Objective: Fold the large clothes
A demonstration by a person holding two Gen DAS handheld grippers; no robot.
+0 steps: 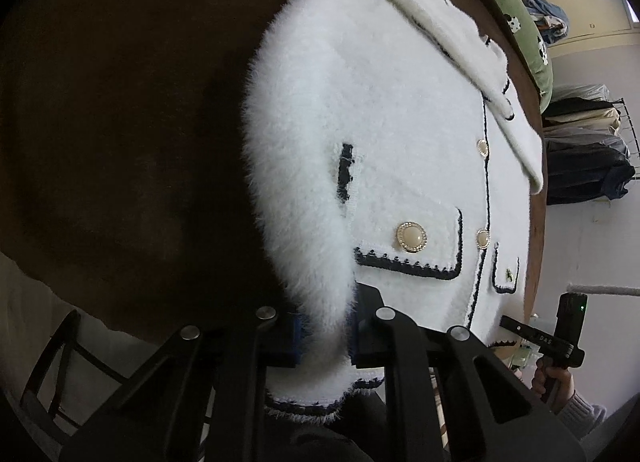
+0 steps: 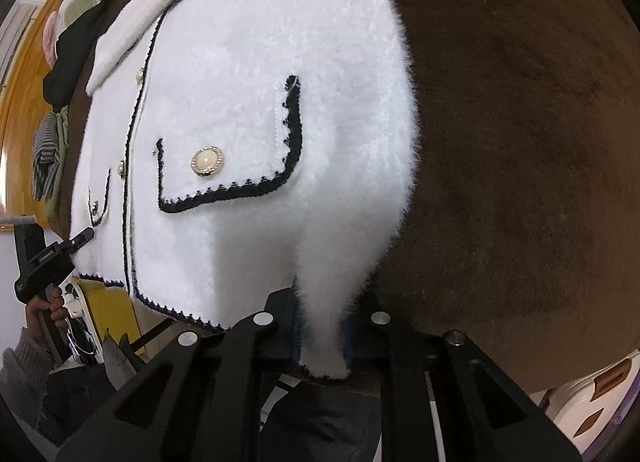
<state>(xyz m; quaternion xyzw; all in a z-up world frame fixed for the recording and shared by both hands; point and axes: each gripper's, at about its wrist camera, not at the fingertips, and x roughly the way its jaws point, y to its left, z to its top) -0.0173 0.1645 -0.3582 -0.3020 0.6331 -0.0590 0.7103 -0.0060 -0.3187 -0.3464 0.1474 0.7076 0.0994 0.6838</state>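
Note:
A white fluffy jacket (image 1: 392,133) with black trim, pearl buttons and pockets lies front up on a brown table (image 1: 120,101). My left gripper (image 1: 324,336) is shut on the jacket's bottom hem corner at its left side. My right gripper (image 2: 322,338) is shut on the bottom hem corner at the jacket's (image 2: 248,101) right side. Each gripper shows small in the other's view, held by a hand: the right gripper (image 1: 560,330) and the left gripper (image 2: 44,258). The sleeves are hidden.
The brown table (image 2: 520,141) spreads wide beside the jacket. A green patterned cloth (image 1: 516,13) and piled dark clothes (image 1: 588,157) lie beyond the far edge. A dark chair (image 1: 60,374) stands below the near table edge. More clothes (image 2: 60,61) sit at the far side.

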